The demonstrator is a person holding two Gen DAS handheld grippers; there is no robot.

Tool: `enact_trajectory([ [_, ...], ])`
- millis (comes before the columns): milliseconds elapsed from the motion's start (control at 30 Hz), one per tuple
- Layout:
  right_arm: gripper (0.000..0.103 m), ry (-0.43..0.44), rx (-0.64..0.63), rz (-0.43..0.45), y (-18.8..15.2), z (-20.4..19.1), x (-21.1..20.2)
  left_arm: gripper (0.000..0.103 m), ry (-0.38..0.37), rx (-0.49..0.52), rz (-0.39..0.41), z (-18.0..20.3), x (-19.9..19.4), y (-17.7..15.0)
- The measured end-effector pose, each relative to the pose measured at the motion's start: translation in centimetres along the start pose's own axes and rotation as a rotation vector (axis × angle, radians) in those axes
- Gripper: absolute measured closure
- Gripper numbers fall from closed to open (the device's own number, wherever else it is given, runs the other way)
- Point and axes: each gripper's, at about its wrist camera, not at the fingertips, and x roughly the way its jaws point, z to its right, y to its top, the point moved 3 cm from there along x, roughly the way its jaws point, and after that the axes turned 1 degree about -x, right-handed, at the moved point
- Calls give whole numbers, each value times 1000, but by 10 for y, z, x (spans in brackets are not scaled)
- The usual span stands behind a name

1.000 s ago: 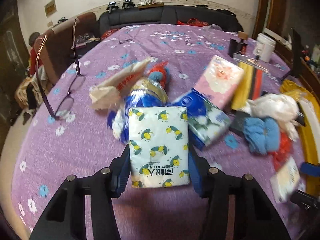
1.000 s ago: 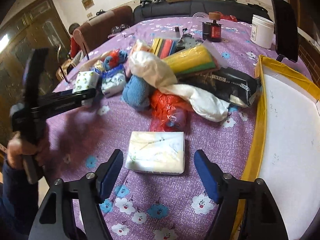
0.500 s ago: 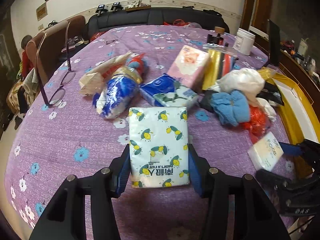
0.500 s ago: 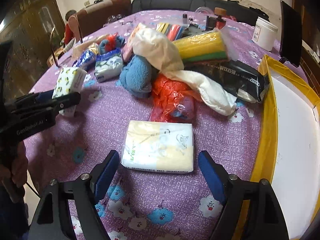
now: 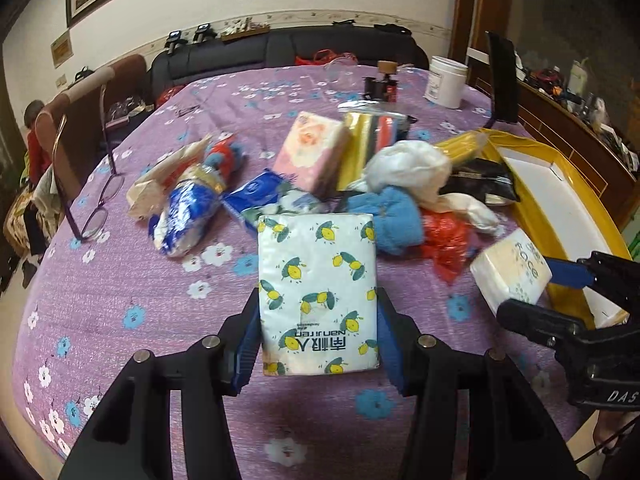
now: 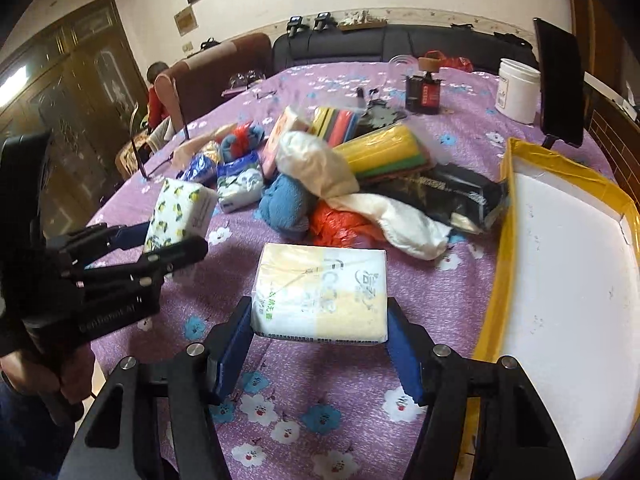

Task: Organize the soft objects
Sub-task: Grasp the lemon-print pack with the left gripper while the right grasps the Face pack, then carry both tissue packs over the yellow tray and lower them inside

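We are carrying both packs toward the yellow-edged tray (image 6: 505, 184), left gripper (image 5: 318, 334) clenched on the lemon-print tissue pack (image 5: 318, 292) and right gripper (image 6: 320, 354) on the yellow tissue pack (image 6: 322, 292), both above the purple cloth (image 6: 320, 420), gripping gently without crushing them.

Lemon-print tissue pack (image 5: 318, 292): white, dotted with yellow lemons, was clamped flat between blue pads, raised off the table.
Pale yellow tissue pack (image 6: 322, 294): white and cream wrapper, lay level, pinched at its sides, clear of the table.
Loose pile (image 6: 320, 172): blue cloth, white cloth, orange bag and further tissue packs sat heaped mid-table.
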Motion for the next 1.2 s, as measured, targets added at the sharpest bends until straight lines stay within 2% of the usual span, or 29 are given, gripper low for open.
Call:
enact_trajectory([
  [433, 35, -3, 95, 95, 1, 50, -34, 52, -6, 114, 9, 58, -3, 10],
  [733, 35, -23, 170, 133, 0, 94, -53, 52, -30, 200, 18, 110, 0, 29],
  [933, 35, -62, 185, 147, 7, 122, -67, 52, -65, 229, 6, 143, 12, 42],
  [1200, 35, -139, 212, 119, 23, 169, -75, 52, -122, 233, -8, 180, 35, 66],
])
